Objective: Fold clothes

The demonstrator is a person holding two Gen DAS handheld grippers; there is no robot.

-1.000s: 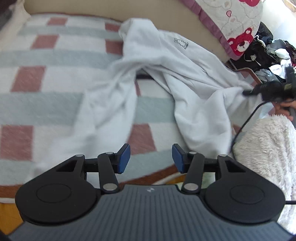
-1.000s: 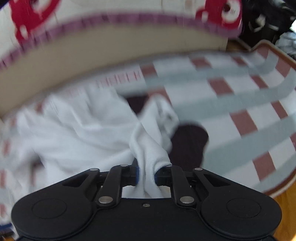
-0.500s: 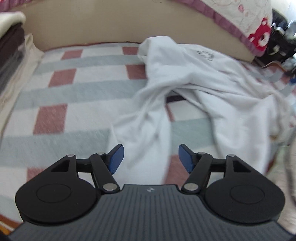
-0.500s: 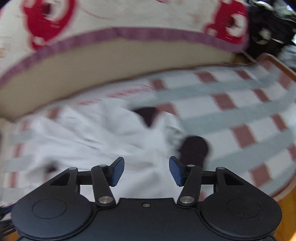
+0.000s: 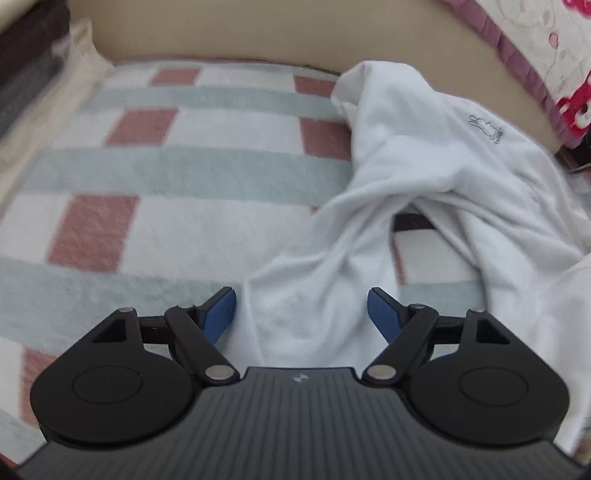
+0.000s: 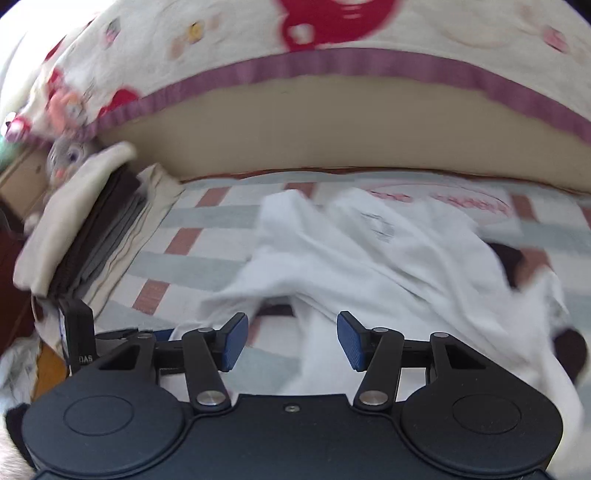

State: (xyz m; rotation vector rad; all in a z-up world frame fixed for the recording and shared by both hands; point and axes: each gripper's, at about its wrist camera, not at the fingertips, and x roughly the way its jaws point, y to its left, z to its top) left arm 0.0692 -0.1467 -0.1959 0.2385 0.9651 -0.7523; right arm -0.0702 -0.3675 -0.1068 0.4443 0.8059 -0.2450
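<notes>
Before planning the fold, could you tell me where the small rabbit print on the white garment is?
In the left wrist view, the rabbit print sits upper right on the white garment, near the beige headboard.

The letters "DAS" stand on a black block (image 6: 78, 334) at the left edge of the right wrist view, and the tiny words under the rabbit drawing (image 5: 487, 129) on the white top (image 5: 424, 177) are too small to read.
</notes>
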